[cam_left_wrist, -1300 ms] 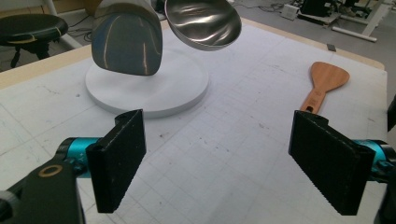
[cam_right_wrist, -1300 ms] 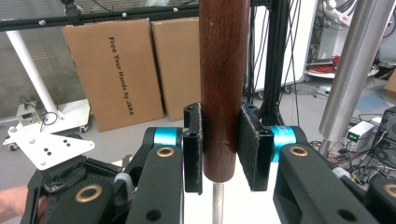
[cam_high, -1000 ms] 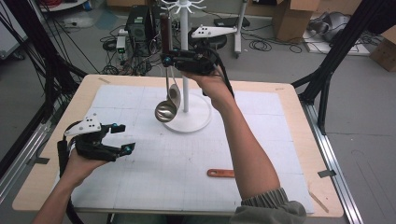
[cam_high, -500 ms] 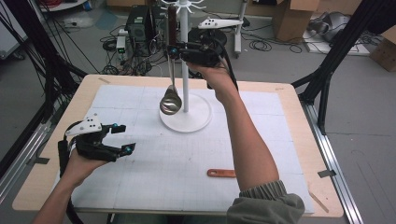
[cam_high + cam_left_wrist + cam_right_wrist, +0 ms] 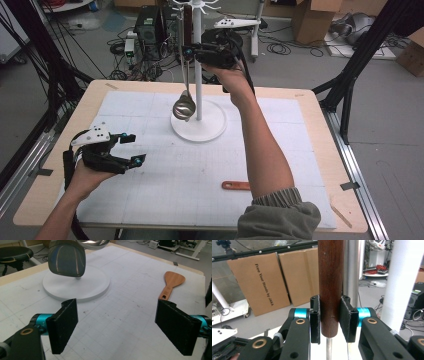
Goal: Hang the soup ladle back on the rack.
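- A ladle (image 5: pixel 184 100) with a dark wooden handle (image 5: pixel 330 287) and a steel bowl (image 5: pixel 184 107) hangs upright beside the white pole (image 5: pixel 198 60) of a utensil stand, its bowl just above the stand's round white base (image 5: pixel 210 131).
- The right claw (image 5: pixel 189 51) is raised high at the far side of the counter, level with the ladle's handle; in the right gripper view its two black jaws are closed tight on the lower end of the wooden handle, one pad on each side, with the thin metal shank (image 5: pixel 328 348) running down below them.
- The pole stands just to the right of the handle in that view.
- The left claw (image 5: pixel 132 148) is held low over the white gridded mat (image 5: pixel 200 190) at the near left of the counter (image 5: pixel 320 105), jaws spread wide and holding nothing.
- In the left gripper view the ladle's bowl (image 5: pixel 67 257) hangs over the base (image 5: pixel 95 285) ahead of the open jaws.
- A wooden spatula (image 5: pixel 171 283) lies flat on the mat, well apart from the stand, toward the near right; the high view shows its handle (image 5: pixel 236 185) beside the person's right forearm (image 5: pixel 262 150).
- Cardboard boxes (image 5: pixel 274 277) lean on the floor beyond the counter.
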### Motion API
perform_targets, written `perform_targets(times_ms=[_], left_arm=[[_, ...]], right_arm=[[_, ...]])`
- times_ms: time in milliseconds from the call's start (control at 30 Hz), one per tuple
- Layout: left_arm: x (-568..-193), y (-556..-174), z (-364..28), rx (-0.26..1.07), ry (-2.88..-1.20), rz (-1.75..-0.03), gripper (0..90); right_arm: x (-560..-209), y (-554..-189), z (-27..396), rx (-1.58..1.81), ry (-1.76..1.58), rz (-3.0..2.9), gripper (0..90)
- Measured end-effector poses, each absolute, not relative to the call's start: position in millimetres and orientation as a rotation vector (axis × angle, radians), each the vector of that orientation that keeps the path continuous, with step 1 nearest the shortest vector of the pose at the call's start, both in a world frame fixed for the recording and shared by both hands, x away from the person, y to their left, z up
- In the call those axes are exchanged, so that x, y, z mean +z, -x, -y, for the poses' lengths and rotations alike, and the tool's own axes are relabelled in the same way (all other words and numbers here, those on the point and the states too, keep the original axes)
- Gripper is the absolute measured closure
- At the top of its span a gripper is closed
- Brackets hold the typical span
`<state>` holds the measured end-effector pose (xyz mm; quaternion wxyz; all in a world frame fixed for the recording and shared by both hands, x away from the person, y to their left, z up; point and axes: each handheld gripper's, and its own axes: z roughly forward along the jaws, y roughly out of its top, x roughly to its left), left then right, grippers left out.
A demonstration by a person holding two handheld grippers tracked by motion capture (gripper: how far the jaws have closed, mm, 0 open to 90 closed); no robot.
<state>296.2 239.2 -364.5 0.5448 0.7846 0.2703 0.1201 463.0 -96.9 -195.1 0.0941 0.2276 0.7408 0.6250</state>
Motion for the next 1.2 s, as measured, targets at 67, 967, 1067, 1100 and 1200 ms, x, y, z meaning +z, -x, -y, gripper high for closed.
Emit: perform_targets(times_ms=[67, 967, 1067, 1100, 1200], left_arm=[[-365, -296, -239, 0.284, -1.862, -0.643, 19.2], [-365, -296, -239, 0.282, -1.866, -0.637, 19.2], [-365, -297, -239, 0.283, -1.867, -0.636, 19.2], [-365, -297, -239, 0.281, -1.868, -0.637, 19.2], [-365, -297, -239, 0.281, -1.869, -0.635, 19.2]], right_arm=[[-195, -464, 98, 1.855, -0.68, -2.192, 73.2], [-186, -456, 122, 1.812, -0.732, -2.138, 60.4], [-183, -454, 127, 1.814, -0.723, -2.13, 61.9], [-182, -454, 128, 1.818, -0.718, -2.13, 63.1], [-179, -452, 132, 1.808, -0.703, -2.136, 69.3]])
